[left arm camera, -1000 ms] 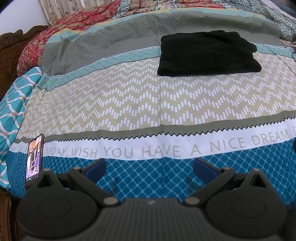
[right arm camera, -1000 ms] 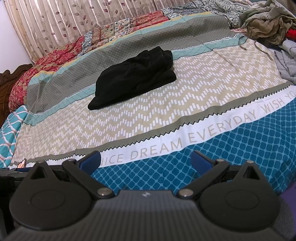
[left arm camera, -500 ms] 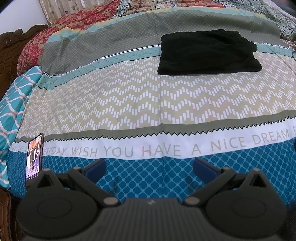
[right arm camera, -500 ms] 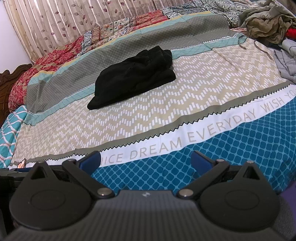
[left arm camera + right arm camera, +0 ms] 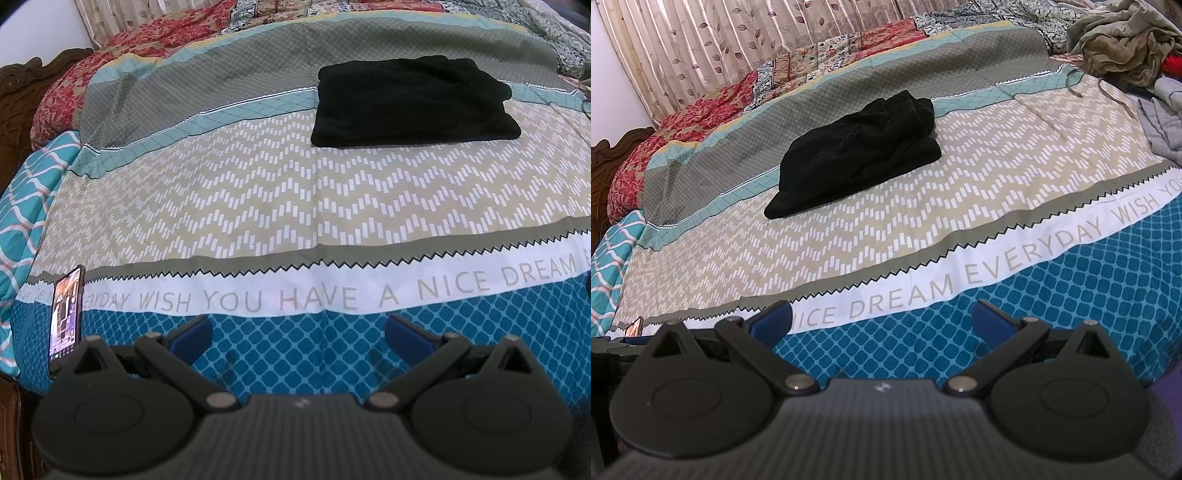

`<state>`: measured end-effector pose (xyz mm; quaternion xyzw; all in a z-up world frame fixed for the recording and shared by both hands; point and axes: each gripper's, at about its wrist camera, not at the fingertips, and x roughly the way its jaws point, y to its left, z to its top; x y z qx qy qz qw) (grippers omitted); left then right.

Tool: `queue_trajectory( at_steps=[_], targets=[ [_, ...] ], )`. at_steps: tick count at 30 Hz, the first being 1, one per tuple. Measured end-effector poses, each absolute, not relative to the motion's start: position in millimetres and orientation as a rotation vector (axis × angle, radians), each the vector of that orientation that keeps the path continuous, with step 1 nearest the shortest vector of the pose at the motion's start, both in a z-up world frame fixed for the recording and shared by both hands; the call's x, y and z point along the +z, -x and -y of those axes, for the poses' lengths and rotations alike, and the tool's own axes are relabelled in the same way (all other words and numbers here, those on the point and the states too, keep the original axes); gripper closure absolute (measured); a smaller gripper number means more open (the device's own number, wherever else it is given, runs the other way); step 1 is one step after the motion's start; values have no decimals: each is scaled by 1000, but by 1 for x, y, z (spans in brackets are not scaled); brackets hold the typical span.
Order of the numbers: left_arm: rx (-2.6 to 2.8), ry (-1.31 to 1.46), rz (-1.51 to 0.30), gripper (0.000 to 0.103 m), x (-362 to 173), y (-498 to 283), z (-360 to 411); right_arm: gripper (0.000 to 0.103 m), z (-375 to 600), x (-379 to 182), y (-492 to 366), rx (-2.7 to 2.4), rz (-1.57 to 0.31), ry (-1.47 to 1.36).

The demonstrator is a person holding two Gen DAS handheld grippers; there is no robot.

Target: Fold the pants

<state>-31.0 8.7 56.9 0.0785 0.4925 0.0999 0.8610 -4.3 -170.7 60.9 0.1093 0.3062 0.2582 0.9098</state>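
Bed (image 5: 236,192) w/ patterned spread: teal, beige chevron, grey bands. Carved dark wood headboard (image 5: 22,85) at left. Leaf-print pleated curtain (image 5: 713,48) behind; white wall (image 5: 613,92) beside it.

My black pants (image 5: 413,101) lie folded into a thick, flat rectangular bundle on the bed (image 5: 258,192), straddling its teal stripe, well beyond the lettered white band.

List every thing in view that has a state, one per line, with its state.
black pants: folded into a compact stack, lying on the bedspread, untouched.
left gripper: open, empty.
right gripper: open, empty.
phone: screen lit, propped upright at the bed edge.
clothes pile: crumpled, unfolded.
bedspread: spread flat.
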Motion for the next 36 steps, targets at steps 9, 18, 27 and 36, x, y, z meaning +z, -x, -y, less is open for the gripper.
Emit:
queue_trajectory(
  at_steps=[9, 18, 27, 36],
  targets=[
    [200, -171, -1042, 0, 55, 32, -9, 0, 172, 58, 4, 529, -634, -231],
    [199, -177, -1043, 0, 55, 33, -8, 0, 172, 58, 4, 530, -636, -232],
    [201, -178, -1042, 0, 55, 33, -8, 0, 172, 58, 4, 530, -637, -232],
    [204, -191, -1036, 0, 56, 34, -9, 0, 172, 58, 5, 529, -635, -231]
  ],
)
